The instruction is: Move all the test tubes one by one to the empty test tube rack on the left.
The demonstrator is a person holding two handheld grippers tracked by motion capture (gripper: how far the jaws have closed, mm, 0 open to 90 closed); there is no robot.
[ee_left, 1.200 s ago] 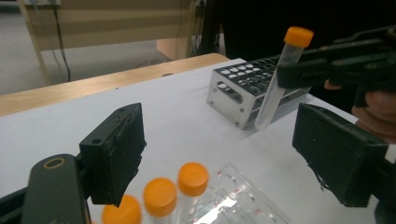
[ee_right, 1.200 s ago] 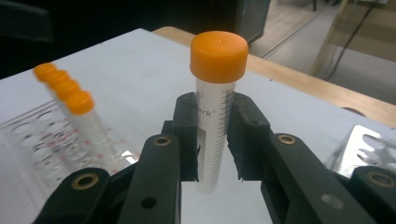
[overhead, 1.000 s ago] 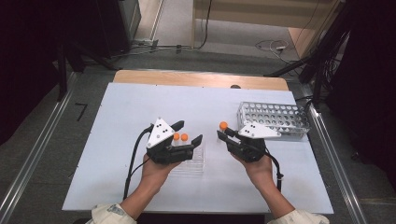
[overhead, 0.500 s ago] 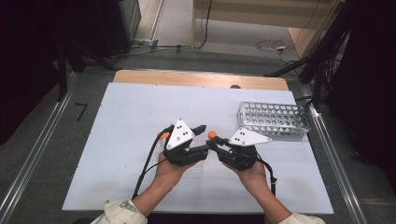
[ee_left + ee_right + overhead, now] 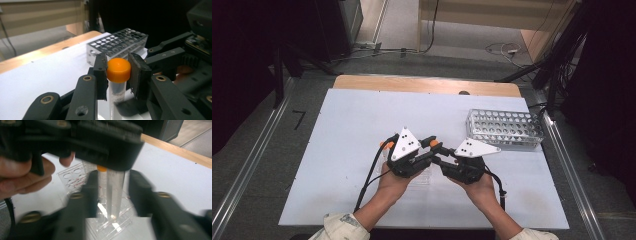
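Orange-capped tube (image 5: 118,75) standing upright over the clear acrylic rack (image 5: 110,220), near the middle of the white worktop (image 5: 337,130), toward the person's side. Being clenched at its cap by the left claw (image 5: 118,75), pads (image 5: 101,75) pressing on either side of the orange cap, printed lettering showing on the clear body below. Jaws of the left claw having just been closing, with the tube between them.

Standing just in front of the right claw (image 5: 111,195), clear tube body rising between the two blurred black jaws without either pad touching it; jaws having just been opening, now released and standing apart from the tube. Orange cap (image 5: 102,168) peeking out under the dark body of the left claw in the right gripper view.

Meeting tip to tip in the high view: left claw (image 5: 428,148) and right claw (image 5: 439,155), both held in hands coming up from the bottom edge, grey three-cornered plates on top, cables trailing back toward the person.

Lying flat under the tube: the clear rack with round holes, just beside the fingers of the left hand (image 5: 22,177).

Sitting well apart, toward the far right of the worktop: a metal tube rack (image 5: 504,129) with many holes, also seen behind the cap in the left gripper view.
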